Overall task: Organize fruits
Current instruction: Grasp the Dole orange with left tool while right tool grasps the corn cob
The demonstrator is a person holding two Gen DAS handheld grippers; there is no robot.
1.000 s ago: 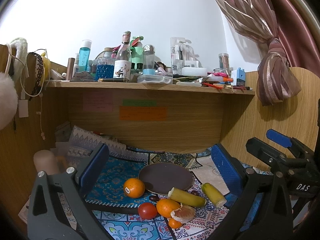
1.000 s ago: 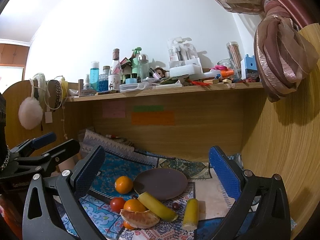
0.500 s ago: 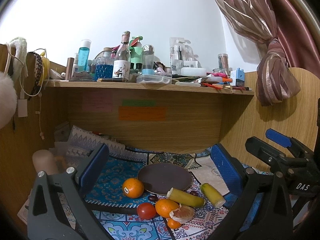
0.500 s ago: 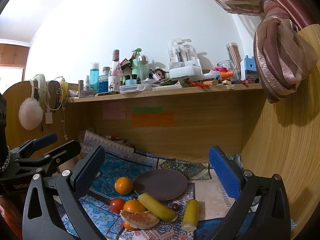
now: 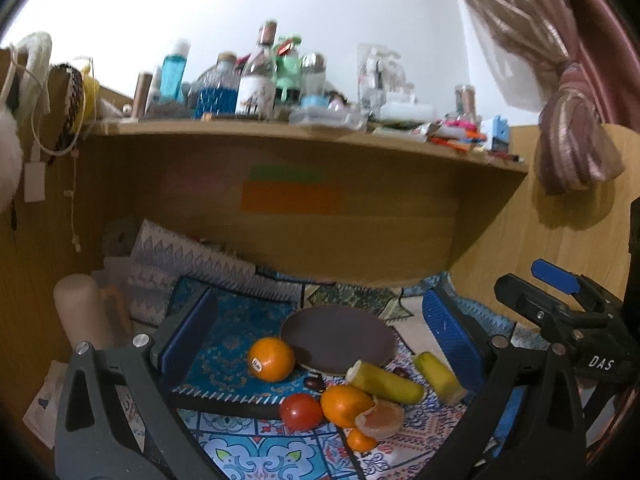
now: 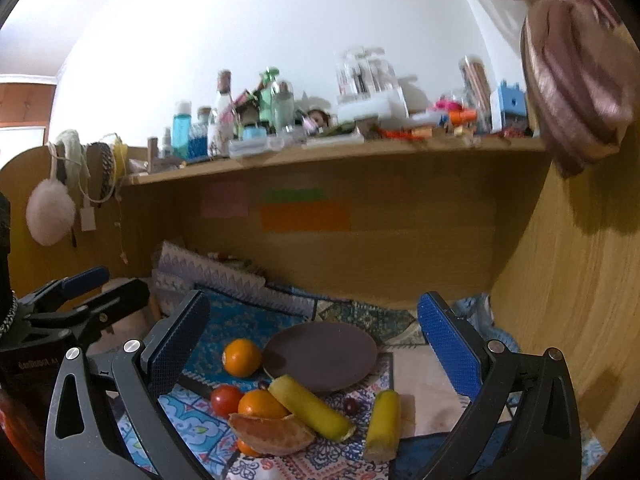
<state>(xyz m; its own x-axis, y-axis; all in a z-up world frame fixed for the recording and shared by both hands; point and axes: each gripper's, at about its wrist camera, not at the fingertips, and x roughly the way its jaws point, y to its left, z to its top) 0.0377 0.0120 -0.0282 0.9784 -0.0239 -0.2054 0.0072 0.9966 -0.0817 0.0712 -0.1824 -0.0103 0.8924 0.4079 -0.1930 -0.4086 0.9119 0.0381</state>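
Note:
A dark brown plate (image 5: 338, 338) (image 6: 320, 354) lies bare on the patterned cloth. Beside it sit an orange (image 5: 271, 359) (image 6: 241, 357), a tomato (image 5: 301, 411) (image 6: 226, 399), a second orange (image 5: 346, 405) (image 6: 262, 405), a peeled orange piece (image 5: 380, 418) (image 6: 272, 432), two banana pieces (image 5: 384, 382) (image 5: 439, 377) (image 6: 310, 407) (image 6: 383, 420) and two small dark fruits (image 5: 315, 382) (image 6: 350, 404). My left gripper (image 5: 320, 336) and right gripper (image 6: 316, 344) are both open and empty, held above and in front of the fruit.
A wooden shelf (image 5: 304, 132) crowded with bottles overhangs the alcove. Wooden walls close in left and right (image 6: 560, 300). Folded patterned cloths (image 5: 180, 264) and a cream cup (image 5: 80, 312) sit at back left. A curtain (image 5: 568, 132) hangs at right.
Both grippers have tipped slightly downward and moved a little closer to the fruit. Jaws stay open. The fruit has not moved.

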